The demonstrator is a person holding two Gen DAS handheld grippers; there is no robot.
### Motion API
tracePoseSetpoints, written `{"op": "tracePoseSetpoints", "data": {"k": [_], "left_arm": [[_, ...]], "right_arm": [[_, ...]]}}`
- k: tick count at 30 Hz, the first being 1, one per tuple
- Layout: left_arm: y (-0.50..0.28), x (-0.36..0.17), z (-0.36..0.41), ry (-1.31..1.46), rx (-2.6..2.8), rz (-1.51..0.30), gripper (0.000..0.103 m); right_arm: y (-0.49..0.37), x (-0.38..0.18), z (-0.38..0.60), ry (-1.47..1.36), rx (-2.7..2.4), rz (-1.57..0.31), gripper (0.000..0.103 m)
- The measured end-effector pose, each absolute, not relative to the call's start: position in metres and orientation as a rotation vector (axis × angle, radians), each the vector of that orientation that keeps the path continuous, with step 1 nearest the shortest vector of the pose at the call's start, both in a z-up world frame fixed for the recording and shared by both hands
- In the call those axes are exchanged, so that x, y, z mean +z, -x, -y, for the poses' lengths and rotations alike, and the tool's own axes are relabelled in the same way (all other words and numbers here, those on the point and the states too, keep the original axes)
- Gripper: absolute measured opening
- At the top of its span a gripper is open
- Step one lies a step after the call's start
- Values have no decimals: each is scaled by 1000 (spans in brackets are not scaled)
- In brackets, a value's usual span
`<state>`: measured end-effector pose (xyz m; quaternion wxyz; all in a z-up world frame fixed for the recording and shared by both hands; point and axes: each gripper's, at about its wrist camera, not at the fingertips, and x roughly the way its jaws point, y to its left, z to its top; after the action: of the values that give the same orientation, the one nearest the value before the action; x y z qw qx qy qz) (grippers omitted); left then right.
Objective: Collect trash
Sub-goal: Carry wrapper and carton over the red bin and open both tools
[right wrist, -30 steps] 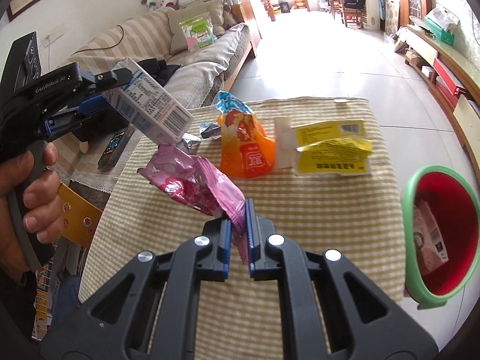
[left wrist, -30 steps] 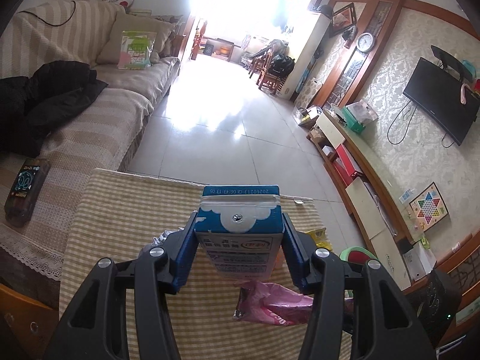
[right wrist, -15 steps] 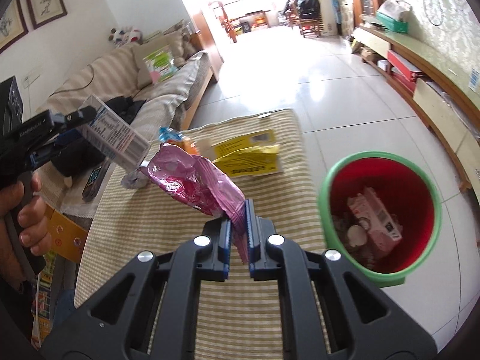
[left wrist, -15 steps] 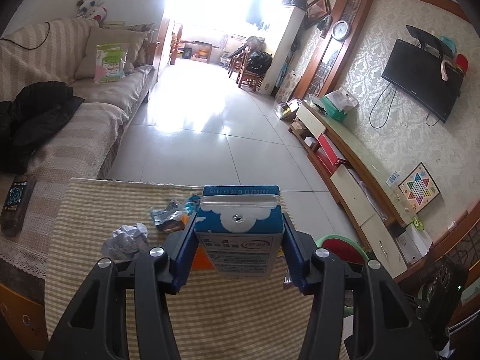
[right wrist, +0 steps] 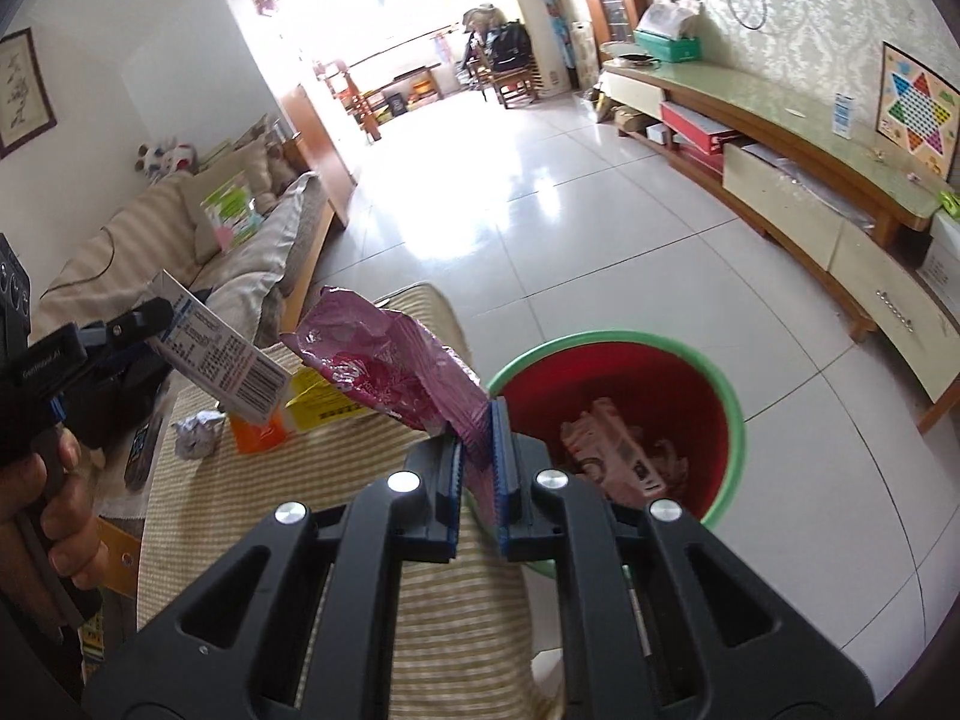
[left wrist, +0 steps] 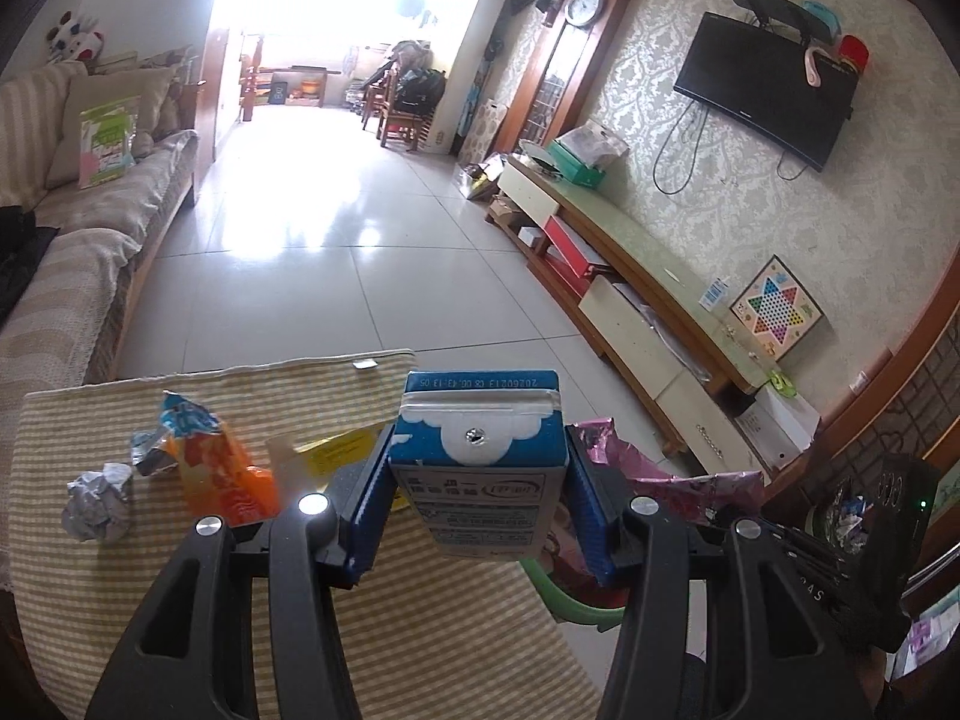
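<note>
On my far left a crumpled foil ball lay on the striped tablecloth, with a small silver wrapper just beyond it. Next came an orange snack pouch standing on the cloth, and beside it a yellow packet lying flat, partly hidden behind my left gripper. That gripper was clamped on a blue and white milk carton, its blue pads pressed against the carton's two sides and the carton held clear of the cloth. From the right wrist camera I could see the hand that carried it, at the left edge of the view.

Further right, my right gripper had its jaws pinched nearly together on the bottom edge of a pink foil bag, which stuck up and leaned away to the left. Just past the fingertips, on the tiled floor beside the table edge, stood the trash bin, green on the rim and red inside, with a pale pink carton and other scraps already lying in it. The pink bag hung near the bin's left rim. Along the right wall ran a low cabinet.
</note>
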<state>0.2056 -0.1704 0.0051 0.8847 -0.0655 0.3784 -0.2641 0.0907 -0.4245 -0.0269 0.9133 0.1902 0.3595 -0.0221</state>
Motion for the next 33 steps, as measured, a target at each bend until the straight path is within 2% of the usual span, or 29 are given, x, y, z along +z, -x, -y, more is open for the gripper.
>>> {"op": "tracePoseSetpoints", "data": {"k": [18, 33], "left_arm": [[-210, -36, 282, 47, -713, -888, 49], [-214, -64, 319, -4, -745, -957, 49]], "right_arm": [[-92, -60, 499, -517, -159, -752, 9], [-100, -87, 518, -579, -182, -784, 9]]}}
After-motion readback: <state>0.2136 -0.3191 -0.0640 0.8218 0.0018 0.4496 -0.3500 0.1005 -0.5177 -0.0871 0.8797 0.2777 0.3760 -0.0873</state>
